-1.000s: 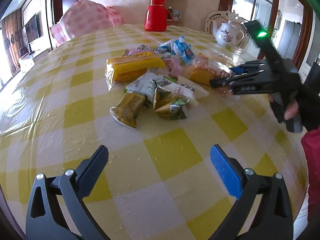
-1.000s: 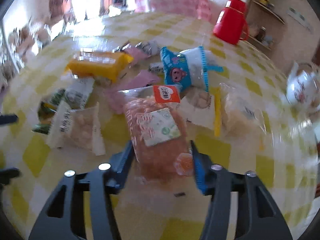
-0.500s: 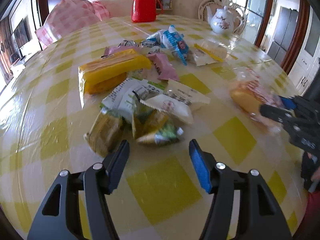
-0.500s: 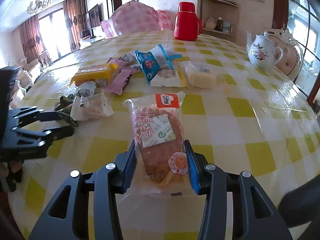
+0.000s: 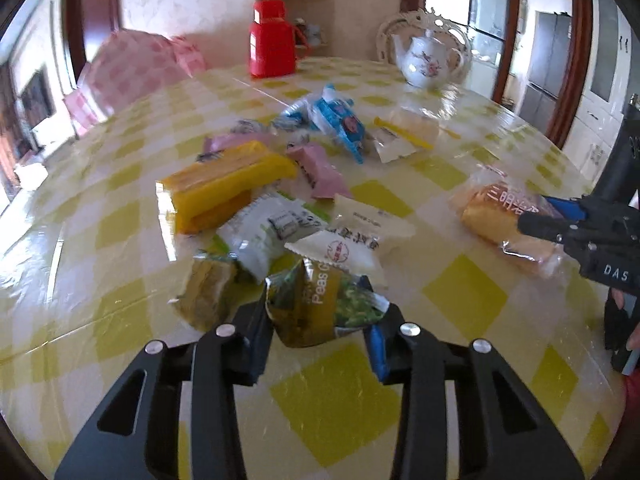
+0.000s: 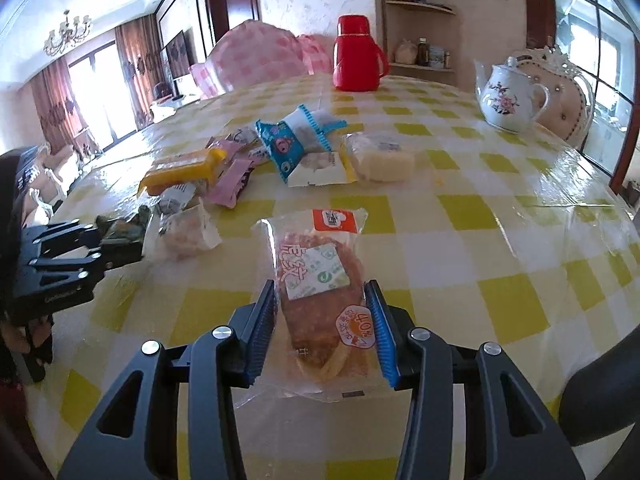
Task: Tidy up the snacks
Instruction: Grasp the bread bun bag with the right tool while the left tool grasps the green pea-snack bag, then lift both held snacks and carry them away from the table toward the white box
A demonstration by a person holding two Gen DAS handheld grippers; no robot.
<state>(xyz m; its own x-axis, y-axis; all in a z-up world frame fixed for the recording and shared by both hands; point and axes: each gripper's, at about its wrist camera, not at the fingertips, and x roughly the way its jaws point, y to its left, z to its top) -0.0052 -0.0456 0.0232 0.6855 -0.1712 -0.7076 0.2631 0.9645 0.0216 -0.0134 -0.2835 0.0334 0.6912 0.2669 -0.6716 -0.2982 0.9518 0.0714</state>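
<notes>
Snack packets lie heaped mid-table: a yellow pack (image 5: 228,184), white packs (image 5: 272,232), a pink one (image 5: 320,168), a blue one (image 5: 336,120). My left gripper (image 5: 320,320) stands at the heap's near edge. Its jaws are closing on a green pea packet (image 5: 320,304), which is crumpled between the pads. An olive packet (image 5: 208,288) lies just left of it. My right gripper (image 6: 324,320) is shut on a clear-wrapped brown bread packet (image 6: 320,280), which sits apart from the heap. The right wrist view shows the left gripper (image 6: 96,244) with the pea packet (image 6: 122,234).
A red thermos (image 5: 272,48) and a white teapot (image 5: 428,60) stand at the far side of the yellow-checked table (image 5: 460,296). A pink-checked chair (image 5: 132,76) is behind on the left. A pale cake pack (image 6: 380,156) lies beyond the bread.
The left gripper moved forward to the heap and narrowed its wide-open jaws around the pea packet. The right gripper drew the bread packet away from the heap and rolled level.
</notes>
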